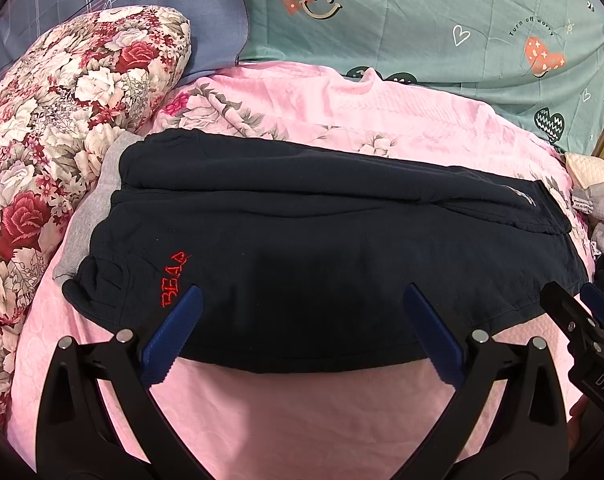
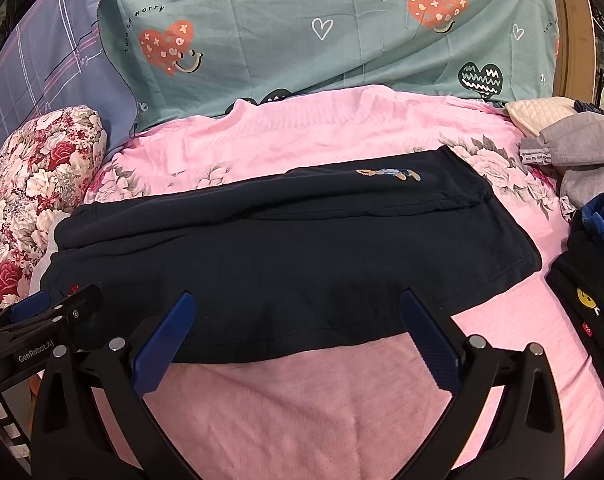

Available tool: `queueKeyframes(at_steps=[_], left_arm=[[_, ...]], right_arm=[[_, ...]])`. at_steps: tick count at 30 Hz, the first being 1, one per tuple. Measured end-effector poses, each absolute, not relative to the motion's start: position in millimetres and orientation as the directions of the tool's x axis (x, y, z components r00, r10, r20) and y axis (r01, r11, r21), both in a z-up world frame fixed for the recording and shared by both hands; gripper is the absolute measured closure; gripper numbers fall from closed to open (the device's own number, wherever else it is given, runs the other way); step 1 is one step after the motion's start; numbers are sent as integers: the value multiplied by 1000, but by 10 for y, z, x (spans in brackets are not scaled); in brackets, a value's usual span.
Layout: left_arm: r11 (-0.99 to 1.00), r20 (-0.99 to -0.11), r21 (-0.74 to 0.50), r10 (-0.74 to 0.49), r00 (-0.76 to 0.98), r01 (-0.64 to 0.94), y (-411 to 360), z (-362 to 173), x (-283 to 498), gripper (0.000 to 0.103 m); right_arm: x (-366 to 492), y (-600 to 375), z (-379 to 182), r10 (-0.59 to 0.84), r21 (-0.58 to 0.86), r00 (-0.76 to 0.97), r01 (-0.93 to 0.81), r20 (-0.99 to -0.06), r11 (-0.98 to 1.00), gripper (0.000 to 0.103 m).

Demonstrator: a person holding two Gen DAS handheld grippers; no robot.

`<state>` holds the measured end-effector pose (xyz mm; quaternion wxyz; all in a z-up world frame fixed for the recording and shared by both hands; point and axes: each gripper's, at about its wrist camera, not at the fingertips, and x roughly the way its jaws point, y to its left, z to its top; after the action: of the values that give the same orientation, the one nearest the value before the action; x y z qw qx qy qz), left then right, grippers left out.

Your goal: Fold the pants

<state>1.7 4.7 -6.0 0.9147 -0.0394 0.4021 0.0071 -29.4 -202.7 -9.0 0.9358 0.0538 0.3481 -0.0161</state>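
Dark navy pants (image 1: 302, 240) lie folded lengthwise across a pink blanket (image 1: 302, 420), with red "BEAR" lettering (image 1: 174, 278) near the left end and a grey waistband (image 1: 90, 216) at the far left. In the right wrist view the pants (image 2: 286, 252) show a small embroidered patch (image 2: 387, 174). My left gripper (image 1: 302, 296) is open and empty, its blue fingertips (image 1: 190, 300) over the pants' near edge. My right gripper (image 2: 298, 300) is open and empty over the same edge, further right. Each gripper shows at the other view's side: the right one (image 1: 581, 312) and the left one (image 2: 54, 312).
A floral pillow (image 1: 62, 120) lies at the left. A teal heart-print quilt (image 2: 321, 32) and a blue-grey pillow (image 1: 142, 0) lie behind. Grey clothing (image 2: 577, 152) and a black garment with a yellow smiley (image 2: 585, 300) are piled at the right.
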Motion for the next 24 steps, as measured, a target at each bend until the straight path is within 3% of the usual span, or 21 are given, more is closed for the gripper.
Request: queueKeyframes(at_steps=[24], left_arm=[[997, -738, -64, -16, 675, -46, 65, -67, 32, 2]], right_arm=[[-286, -2033, -80, 3, 86, 756, 70, -655, 994, 1]])
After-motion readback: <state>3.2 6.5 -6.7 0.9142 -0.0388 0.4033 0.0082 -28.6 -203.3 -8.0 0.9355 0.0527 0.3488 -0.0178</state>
